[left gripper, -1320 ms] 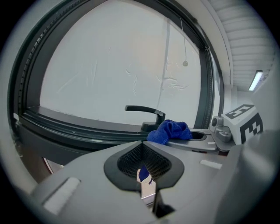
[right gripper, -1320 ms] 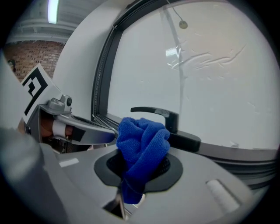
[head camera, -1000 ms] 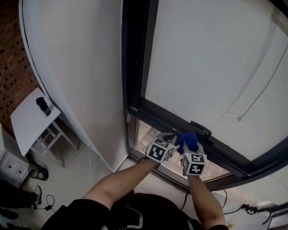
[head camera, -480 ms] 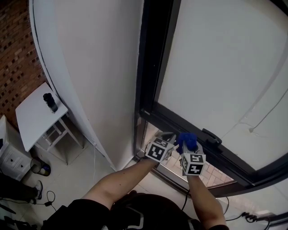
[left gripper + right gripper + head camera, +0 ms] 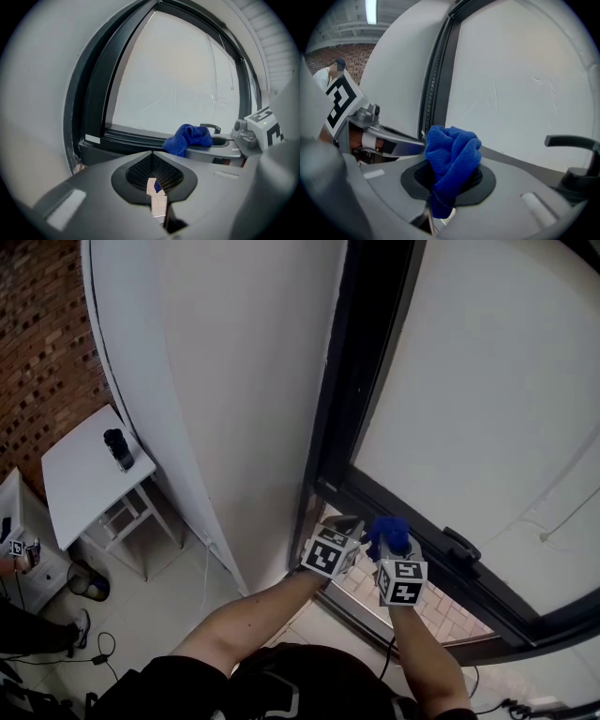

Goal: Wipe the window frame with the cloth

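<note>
Where cloth sits: bunched blue wad in right gripper, its bulk standing out past the tips toward the glass; a tail hangs below the jaws in the right gripper view.
Right gripper: jaws pressed on cloth; we count it the working hand.
Left gripper: jaws together, nothing between them; just left of right gripper, about level with it.
Frame: dark; one upright at left, one lower rail running from near left to far right.
Frame from cloth: on the far side, straight ahead; rail directly behind the wad, the corner of upright and rail a little to its left. Whether they touch we cannot tell.
Handle: dark lever on the rail, just right of cloth.
Nearer hand: right, by our reading; left gripper is beside it but empty.
Long axis for the stroke: along the frame's rail, left corner to far right, we judge; handle stands in that path.
</note>
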The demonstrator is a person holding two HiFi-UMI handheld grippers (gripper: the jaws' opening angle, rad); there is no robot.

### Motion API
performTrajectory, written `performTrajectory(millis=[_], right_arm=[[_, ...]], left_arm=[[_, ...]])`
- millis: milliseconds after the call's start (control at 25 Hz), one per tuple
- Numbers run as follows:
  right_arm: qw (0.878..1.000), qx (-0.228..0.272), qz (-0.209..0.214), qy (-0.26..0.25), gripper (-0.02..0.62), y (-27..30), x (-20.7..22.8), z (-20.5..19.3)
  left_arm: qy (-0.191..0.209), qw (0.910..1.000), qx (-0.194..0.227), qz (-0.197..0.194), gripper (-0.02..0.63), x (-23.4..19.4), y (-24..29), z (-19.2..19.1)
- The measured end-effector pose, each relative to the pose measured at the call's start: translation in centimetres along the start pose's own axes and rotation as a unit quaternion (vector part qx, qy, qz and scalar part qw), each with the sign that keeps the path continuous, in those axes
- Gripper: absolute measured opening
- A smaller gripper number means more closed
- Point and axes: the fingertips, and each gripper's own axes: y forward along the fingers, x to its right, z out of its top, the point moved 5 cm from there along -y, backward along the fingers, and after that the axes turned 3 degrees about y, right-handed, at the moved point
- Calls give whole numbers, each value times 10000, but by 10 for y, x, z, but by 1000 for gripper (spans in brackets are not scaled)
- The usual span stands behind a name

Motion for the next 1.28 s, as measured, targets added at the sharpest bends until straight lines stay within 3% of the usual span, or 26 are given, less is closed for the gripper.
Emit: performTrajectory(millis=[760,1280], right_arm=[[9992,-68,310,-223,75,61,-55,27],[9990,-102,371,-211,75,77,-68,35]], left_arm=[[-141,9993,46,330,-8,-75,-25,1],[-102,9991,53,396,-8,-90,-32,2]])
